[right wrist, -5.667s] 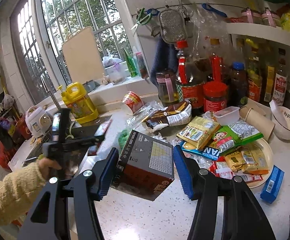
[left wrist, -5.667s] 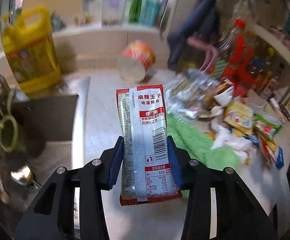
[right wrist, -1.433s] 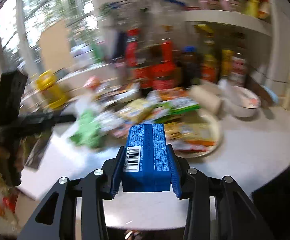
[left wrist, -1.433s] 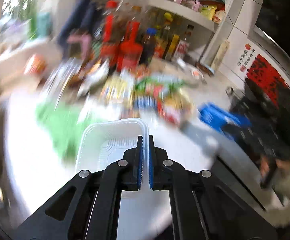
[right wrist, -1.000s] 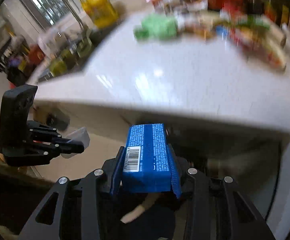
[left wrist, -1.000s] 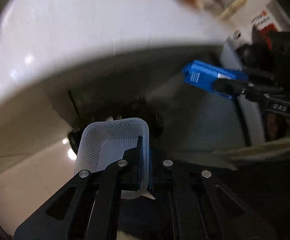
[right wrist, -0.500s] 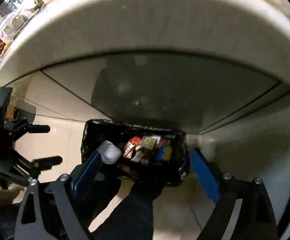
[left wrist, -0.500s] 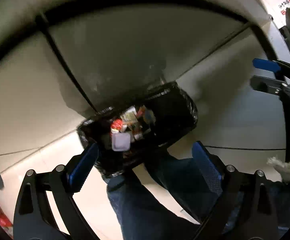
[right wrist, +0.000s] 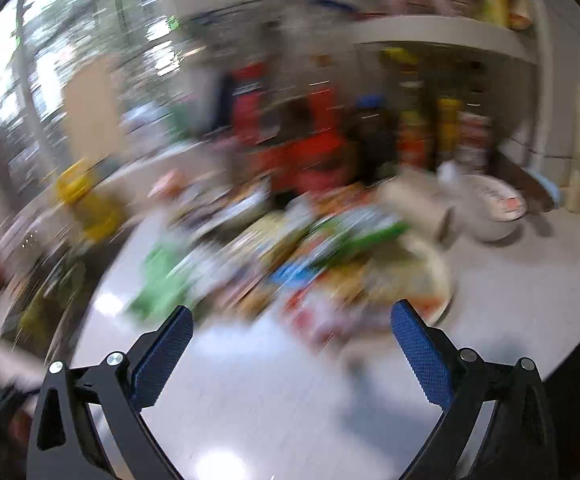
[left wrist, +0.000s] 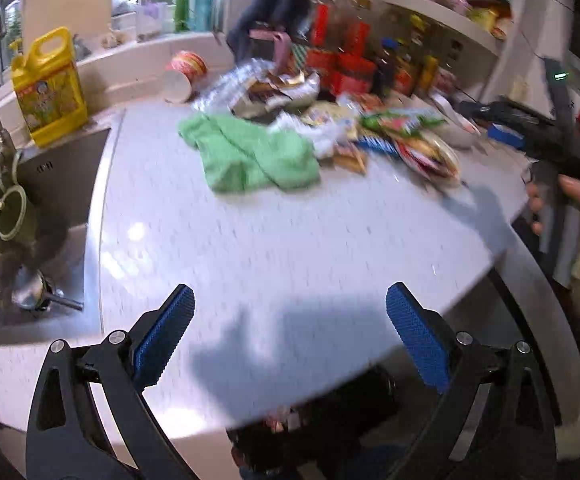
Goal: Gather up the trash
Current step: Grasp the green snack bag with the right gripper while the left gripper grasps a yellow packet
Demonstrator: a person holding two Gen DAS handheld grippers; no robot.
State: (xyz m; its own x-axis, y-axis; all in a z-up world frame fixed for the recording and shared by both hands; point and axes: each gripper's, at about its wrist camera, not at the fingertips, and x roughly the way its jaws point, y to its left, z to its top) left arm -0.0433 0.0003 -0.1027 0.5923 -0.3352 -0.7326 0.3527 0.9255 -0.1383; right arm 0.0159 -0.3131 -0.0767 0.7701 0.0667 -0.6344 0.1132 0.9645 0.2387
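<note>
My left gripper point(left wrist: 290, 332) is open and empty above the near edge of the white countertop point(left wrist: 290, 232). A pile of snack wrappers point(left wrist: 389, 136) lies at the far right of the counter, beside a green cloth point(left wrist: 250, 152). A tipped instant-noodle cup point(left wrist: 184, 74) lies near the back wall. The black-lined trash bin point(left wrist: 329, 432) shows below the counter edge. My right gripper point(right wrist: 291, 344) is open and empty over the counter, facing the blurred wrappers point(right wrist: 309, 256). It also shows in the left wrist view point(left wrist: 529, 128) at the right.
A sink point(left wrist: 42, 208) with a tap and a yellow detergent jug point(left wrist: 50, 88) is at the left. Sauce bottles point(left wrist: 341, 56) and a shelf stand at the back. A white bowl point(right wrist: 493, 208) and a paper cup point(right wrist: 417, 204) sit at the right.
Both grippers have swung up from the trash bin on the floor to the countertop. Both are open and empty, as they were half a second ago.
</note>
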